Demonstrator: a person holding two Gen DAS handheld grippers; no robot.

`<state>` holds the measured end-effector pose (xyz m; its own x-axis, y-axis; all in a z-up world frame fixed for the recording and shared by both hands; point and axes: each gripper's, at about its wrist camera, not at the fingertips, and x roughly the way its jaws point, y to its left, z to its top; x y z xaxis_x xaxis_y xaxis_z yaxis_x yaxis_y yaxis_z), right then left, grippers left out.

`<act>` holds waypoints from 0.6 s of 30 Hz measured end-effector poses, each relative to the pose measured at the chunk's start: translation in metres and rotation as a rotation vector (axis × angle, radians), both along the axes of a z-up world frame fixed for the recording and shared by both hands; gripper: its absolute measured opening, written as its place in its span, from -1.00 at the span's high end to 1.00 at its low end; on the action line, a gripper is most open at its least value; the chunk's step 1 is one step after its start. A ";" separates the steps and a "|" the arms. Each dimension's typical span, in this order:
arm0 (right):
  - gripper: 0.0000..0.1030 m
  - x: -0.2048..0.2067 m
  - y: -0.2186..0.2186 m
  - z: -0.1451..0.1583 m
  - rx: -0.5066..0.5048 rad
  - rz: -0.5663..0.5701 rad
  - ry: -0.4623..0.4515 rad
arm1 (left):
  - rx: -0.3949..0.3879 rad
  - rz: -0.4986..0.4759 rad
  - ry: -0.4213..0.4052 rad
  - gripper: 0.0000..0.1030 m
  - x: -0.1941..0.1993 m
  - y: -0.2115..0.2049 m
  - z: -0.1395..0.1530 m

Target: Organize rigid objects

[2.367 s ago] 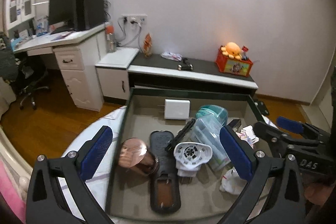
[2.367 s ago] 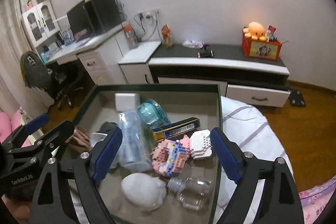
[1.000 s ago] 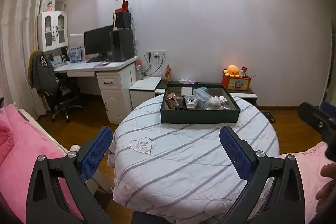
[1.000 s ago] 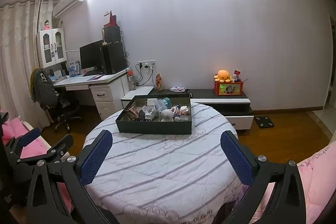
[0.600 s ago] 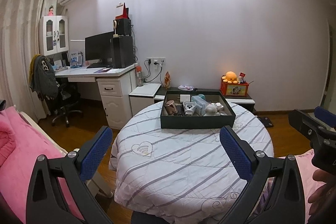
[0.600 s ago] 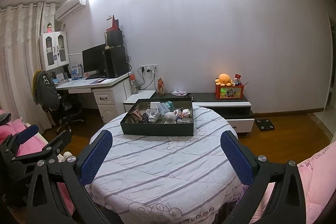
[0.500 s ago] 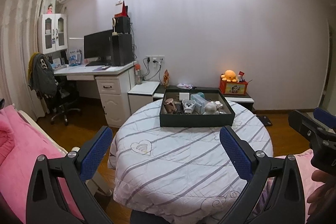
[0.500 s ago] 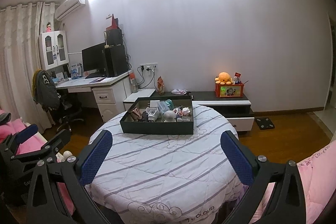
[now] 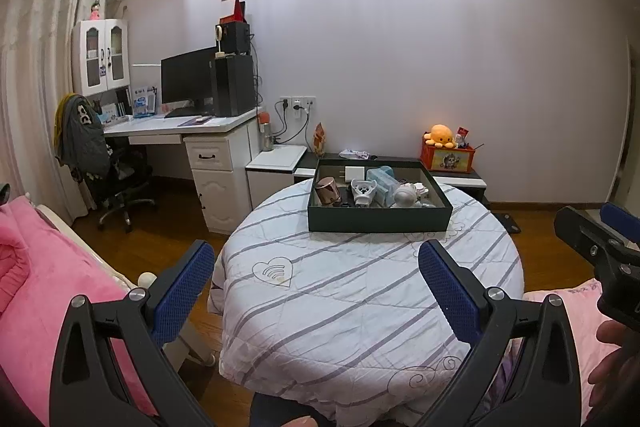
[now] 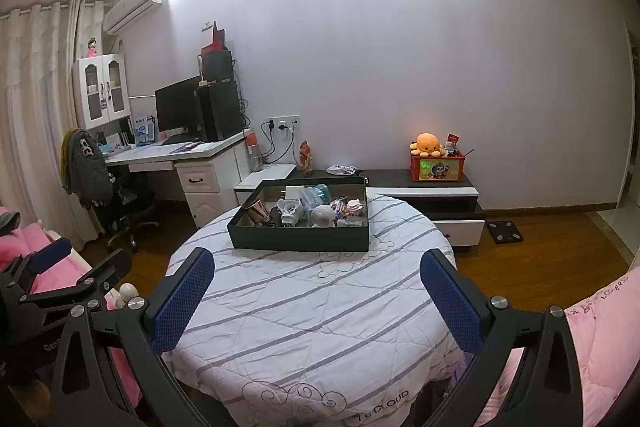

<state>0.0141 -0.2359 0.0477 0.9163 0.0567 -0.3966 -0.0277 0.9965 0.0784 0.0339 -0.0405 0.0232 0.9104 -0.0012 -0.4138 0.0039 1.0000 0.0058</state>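
**Dark box of small things on the round table**

A dark green box (image 9: pixel 380 221) sits at the far side of a round table (image 9: pixel 360 299) covered with a striped white cloth. Inside the box, at its left end, stands a copper-coloured cup (image 9: pixel 328 190). Just right of the cup lies a white plug (image 9: pixel 363 191), and behind that, against the box's back wall, a white charger (image 9: pixel 355 173). A pale blue-green pack (image 9: pixel 382 181) lies near the middle of the box, with a white round figure (image 9: pixel 403 198) in front of it. The right end of the box shows bare floor.

The left gripper (image 9: pixel 316 285) and the right gripper (image 10: pixel 316 287) both hang over the near side of the table, well apart from the box, each with fingers spread wide and nothing between them
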 end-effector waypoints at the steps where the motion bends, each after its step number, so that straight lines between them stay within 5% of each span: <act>1: -1.00 0.000 0.000 0.000 0.000 0.001 0.001 | -0.001 0.000 0.000 -1.00 0.000 0.000 0.000; 18: -1.00 0.003 0.007 -0.004 -0.010 0.007 0.017 | -0.024 -0.032 0.045 -1.00 0.007 0.000 -0.010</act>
